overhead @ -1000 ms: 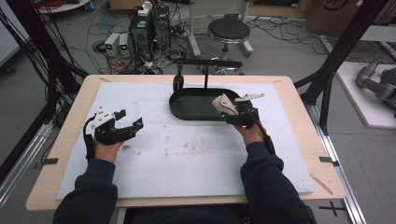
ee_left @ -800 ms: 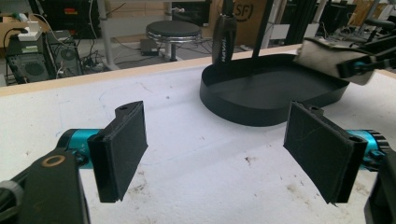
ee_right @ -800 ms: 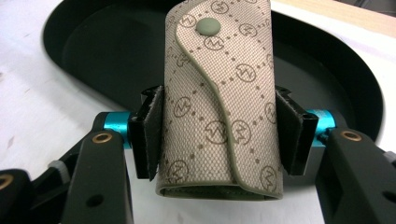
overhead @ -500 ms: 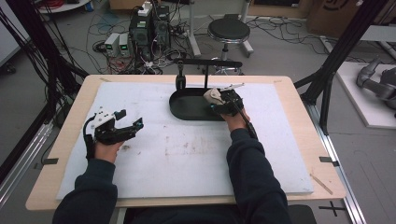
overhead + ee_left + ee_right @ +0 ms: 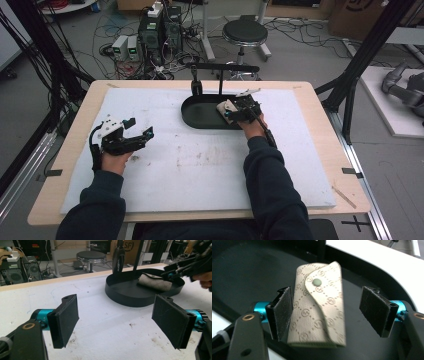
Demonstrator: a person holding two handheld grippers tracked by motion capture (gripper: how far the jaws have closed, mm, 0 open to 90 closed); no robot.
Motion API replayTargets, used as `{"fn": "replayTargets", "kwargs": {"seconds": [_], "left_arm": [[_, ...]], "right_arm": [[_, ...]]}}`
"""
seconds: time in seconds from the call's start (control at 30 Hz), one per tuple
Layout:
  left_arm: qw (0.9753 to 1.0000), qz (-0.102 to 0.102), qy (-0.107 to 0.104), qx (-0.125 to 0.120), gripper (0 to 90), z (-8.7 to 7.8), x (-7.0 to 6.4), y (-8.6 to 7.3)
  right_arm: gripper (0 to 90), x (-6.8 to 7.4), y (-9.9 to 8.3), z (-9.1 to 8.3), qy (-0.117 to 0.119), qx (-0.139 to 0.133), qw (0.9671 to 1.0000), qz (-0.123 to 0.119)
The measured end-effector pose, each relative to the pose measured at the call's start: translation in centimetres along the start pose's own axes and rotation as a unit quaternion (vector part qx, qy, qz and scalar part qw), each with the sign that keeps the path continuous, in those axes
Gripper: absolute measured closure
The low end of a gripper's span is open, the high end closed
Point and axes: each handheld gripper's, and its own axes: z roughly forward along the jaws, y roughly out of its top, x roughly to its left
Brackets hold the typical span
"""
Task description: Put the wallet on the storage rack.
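A beige patterned key pouch (image 5: 318,307) with a snap flap lies in the black oval tray (image 5: 242,272). My right gripper (image 5: 329,312) is open around it: the left pad touches the pouch and the right pad stands clear of it. In the high view the pouch (image 5: 226,107) and the right gripper (image 5: 236,112) sit at the right end of the tray (image 5: 200,119). Over the white mat at the left, my left gripper (image 5: 140,133) is open with nothing between its pads (image 5: 66,317). The left gripper view looks toward the tray (image 5: 125,293), the pouch (image 5: 153,281) and the right gripper (image 5: 172,273).
A black stand with a crossbar (image 5: 222,68) rises just behind the tray. The white mat (image 5: 200,165) covers most of the wooden table (image 5: 320,100). A stool (image 5: 245,32) and computer boxes (image 5: 160,30) are on the floor beyond the far edge.
My right gripper has moved left and farther over the tray, taking the pouch with it. The left gripper has stayed put.
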Motion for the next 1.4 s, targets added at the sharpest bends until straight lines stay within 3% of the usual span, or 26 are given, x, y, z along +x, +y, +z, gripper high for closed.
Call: {"fn": "replayTargets", "kwargs": {"seconds": [0.1,0.17,0.37,0.43,0.6,0.77,1.1,1.4], "left_arm": [[1.0,0.002,0.0,0.001,21.1,0.0,0.0,0.0],[1.0,0.003,0.0,0.002,21.1,0.1,-0.1,0.0],[1.0,-0.001,0.002,0.003,21.1,0.0,0.1,-0.1],[1.0,-0.002,0.004,0.005,21.1,0.0,0.2,-0.1],[1.0,-0.003,0.006,0.005,21.1,0.0,0.2,-0.2],[0.9999,-0.003,0.013,0.001,21.1,0.0,0.2,-0.1],[0.9999,0.0,0.011,-0.001,21.1,0.0,0.2,-0.1],[1.0,0.007,0.0,-0.002,21.1,-0.1,-0.2,0.0]], "right_arm": [[27.8,-1.1,-0.6,-1.9,0.006,-0.017,0.9998,-0.002],[25.0,-1.9,-1.1,-3.1,0.001,-0.007,0.9999,-0.008],[21.0,-4.0,-4.3,-7.0,0.027,-0.022,0.9992,-0.018],[20.7,-4.4,-5.7,-8.1,0.027,-0.022,0.9992,-0.022],[20.5,-5.6,-9.0,-10.6,0.029,-0.039,0.9988,-0.006],[20.2,-6.3,-11.0,-12.6,0.019,-0.045,0.9986,-0.019],[20.2,-6.2,-12.0,-14.8,0.003,-0.086,0.9961,-0.019],[20.2,-5.7,-12.0,-14.5,-0.002,-0.078,0.9967,-0.021]]}}
